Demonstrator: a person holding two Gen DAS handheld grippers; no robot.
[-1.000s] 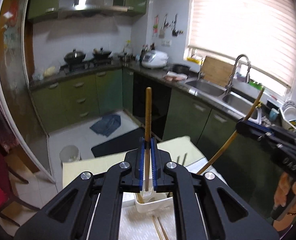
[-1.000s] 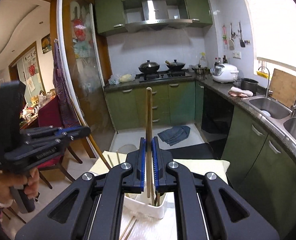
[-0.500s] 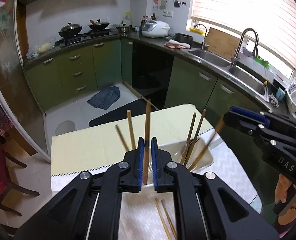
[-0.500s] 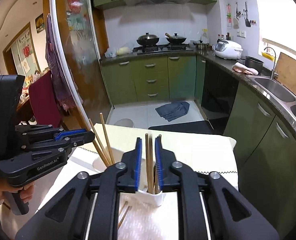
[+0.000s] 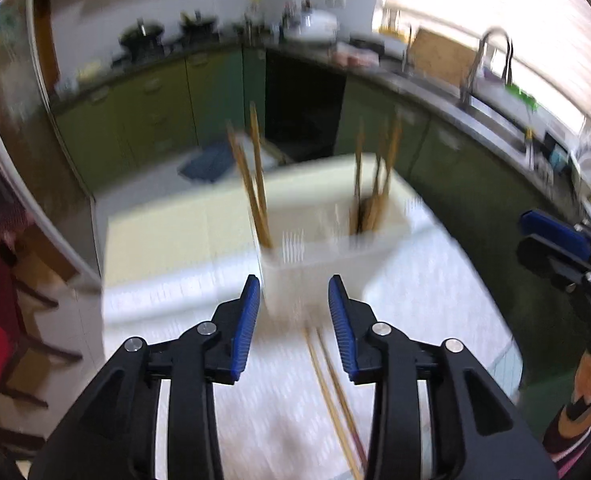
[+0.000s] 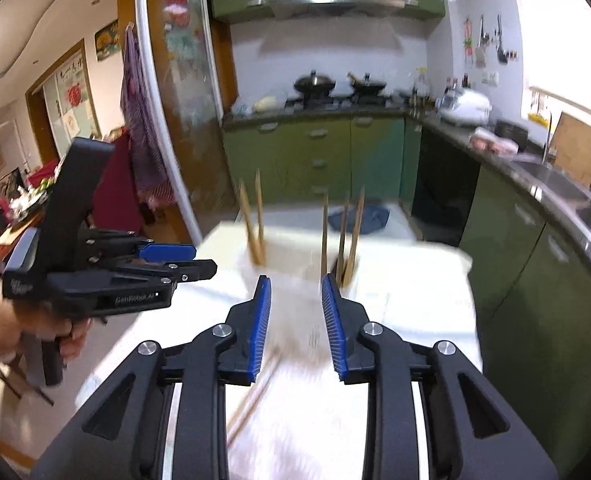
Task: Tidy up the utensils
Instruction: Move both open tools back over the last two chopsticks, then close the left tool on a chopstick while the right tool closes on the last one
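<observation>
1. Both two-finger grippers hang with jaws spread wide and nothing between them: the left gripper and the right gripper each face the white rectangular plastic utensil holder on the white-clothed table.
2. Wooden chopsticks stand in the holder in two groups, a pair at its 9 o'clock end and a cluster at its 3 o'clock end.
3. Two loose wooden chopsticks lie flat on the cloth at 6 o'clock from the holder, just under the left gripper's spread jaws.
4. Judged next: lower one gripper squarely over a single loose stick, close mid-length, lift clear of its neighbour.
</observation>
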